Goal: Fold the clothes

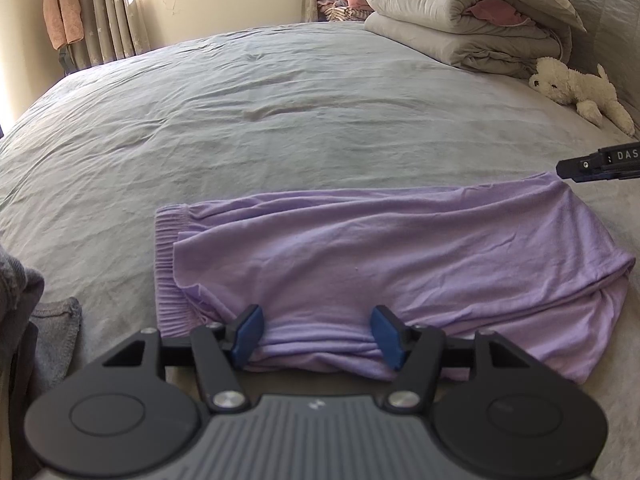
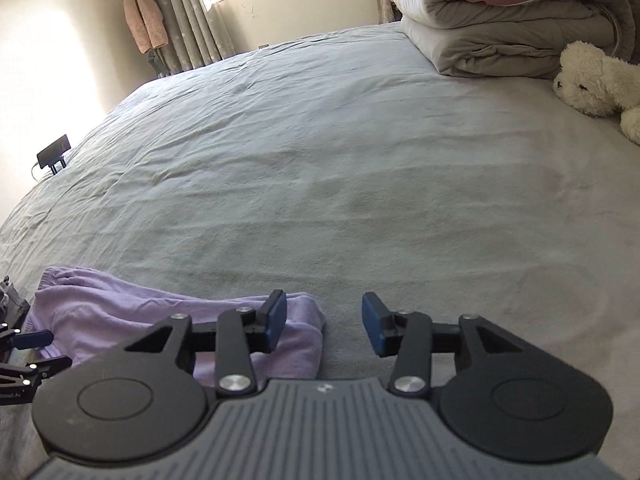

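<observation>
While you hold both tools low over the bed, your left gripper (image 1: 318, 336) sits at six o'clock in the left wrist view, its two blue pads spread apart on either side of the near edge of the folded lilac garment (image 1: 384, 272). Bunched cloth lies between the pads, and whether they touch it cannot be told. The garment lies flat on the grey bedsheet (image 1: 248, 120), its ribbed waistband at nine o'clock. A grey piece of clothing (image 1: 56, 332) lies at eight o'clock, just beside the garment. The tip of your right gripper shows at three o'clock, at the garment's far right corner.

In the right wrist view, your right gripper (image 2: 324, 326) is also parted, with bare sheet between its pads. Its left pad hovers over the right end of the lilac garment, which stretches toward eight o'clock, where parts of your left gripper show.

Farther off, a white plush dog (image 1: 576, 88) lies at two o'clock. Behind it, folded grey quilts (image 1: 460, 12) are stacked at one o'clock. Curtains (image 1: 108, 8) and a bright window fill eleven o'clock.
</observation>
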Demonstrator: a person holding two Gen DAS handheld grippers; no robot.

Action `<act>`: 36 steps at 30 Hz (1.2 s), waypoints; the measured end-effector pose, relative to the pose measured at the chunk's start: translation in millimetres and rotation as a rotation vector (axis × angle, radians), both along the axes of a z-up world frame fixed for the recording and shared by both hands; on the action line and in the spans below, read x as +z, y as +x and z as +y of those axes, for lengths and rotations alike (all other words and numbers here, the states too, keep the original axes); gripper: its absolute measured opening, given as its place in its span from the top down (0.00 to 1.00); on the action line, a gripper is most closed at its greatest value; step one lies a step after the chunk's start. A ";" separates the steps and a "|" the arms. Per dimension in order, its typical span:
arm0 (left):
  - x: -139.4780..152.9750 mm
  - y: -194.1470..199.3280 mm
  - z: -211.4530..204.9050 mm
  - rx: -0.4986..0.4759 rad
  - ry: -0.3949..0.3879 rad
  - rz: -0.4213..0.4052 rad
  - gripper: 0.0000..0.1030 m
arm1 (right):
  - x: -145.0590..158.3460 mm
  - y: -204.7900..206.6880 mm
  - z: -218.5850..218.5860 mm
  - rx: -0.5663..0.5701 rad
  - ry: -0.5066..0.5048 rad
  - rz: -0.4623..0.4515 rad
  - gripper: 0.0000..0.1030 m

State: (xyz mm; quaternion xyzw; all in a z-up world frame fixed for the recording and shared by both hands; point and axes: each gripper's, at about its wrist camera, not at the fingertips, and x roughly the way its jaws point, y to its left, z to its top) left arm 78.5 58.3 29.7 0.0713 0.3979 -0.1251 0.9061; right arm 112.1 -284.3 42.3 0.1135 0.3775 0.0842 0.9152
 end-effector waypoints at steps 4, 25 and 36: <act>13.2 -1.7 2.8 -0.012 -0.076 -0.011 0.40 | -2.5 -33.6 -16.0 -0.041 0.176 0.128 0.54; -6.2 87.0 -186.5 -0.012 -0.527 0.251 0.75 | -17.2 -78.7 -23.8 -0.108 0.372 0.202 0.86; -22.6 97.4 -185.0 0.028 -0.521 0.256 0.94 | 8.8 -102.4 -5.1 0.209 0.093 0.090 0.95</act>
